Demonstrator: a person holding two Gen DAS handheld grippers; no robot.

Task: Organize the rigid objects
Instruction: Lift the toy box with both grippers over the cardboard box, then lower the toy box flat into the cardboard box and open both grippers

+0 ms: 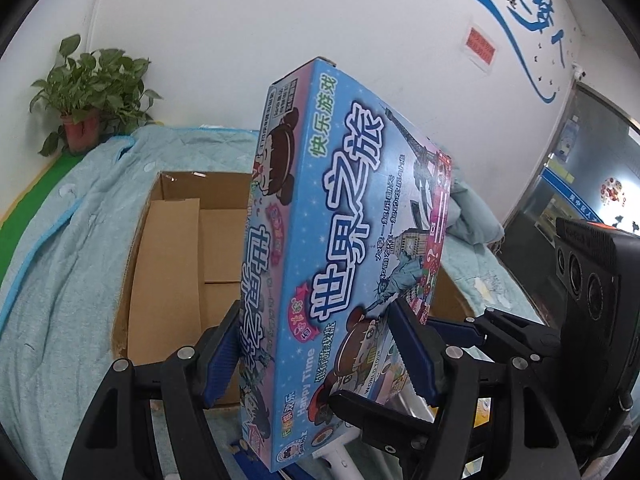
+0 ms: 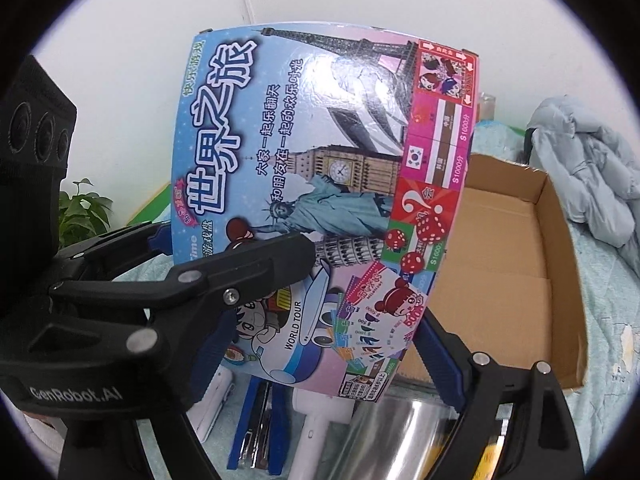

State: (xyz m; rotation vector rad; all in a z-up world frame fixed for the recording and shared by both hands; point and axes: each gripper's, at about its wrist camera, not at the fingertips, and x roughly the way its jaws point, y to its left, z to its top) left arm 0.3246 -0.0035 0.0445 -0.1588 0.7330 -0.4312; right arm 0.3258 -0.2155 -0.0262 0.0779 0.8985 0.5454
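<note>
A flat blue and pink board game box (image 1: 340, 216) is held up in the air above an open cardboard box (image 1: 176, 248). My left gripper (image 1: 320, 344) is shut on its thin edges near the lower end. The game box fills the right wrist view (image 2: 320, 184). My right gripper (image 2: 316, 344) has its jaws wide on either side of the box's lower end; the left gripper's finger (image 2: 256, 264) crosses its front. The cardboard box (image 2: 508, 280) is empty inside as far as I see.
A pale blue quilt (image 1: 68, 240) covers the surface. A potted plant (image 1: 86, 96) stands at the back left by the wall. Below the game box lie a blue stapler (image 2: 260, 424), a white handled device (image 2: 316, 428) and a shiny metal container (image 2: 400, 436). Bunched grey fabric (image 2: 580, 168) lies at right.
</note>
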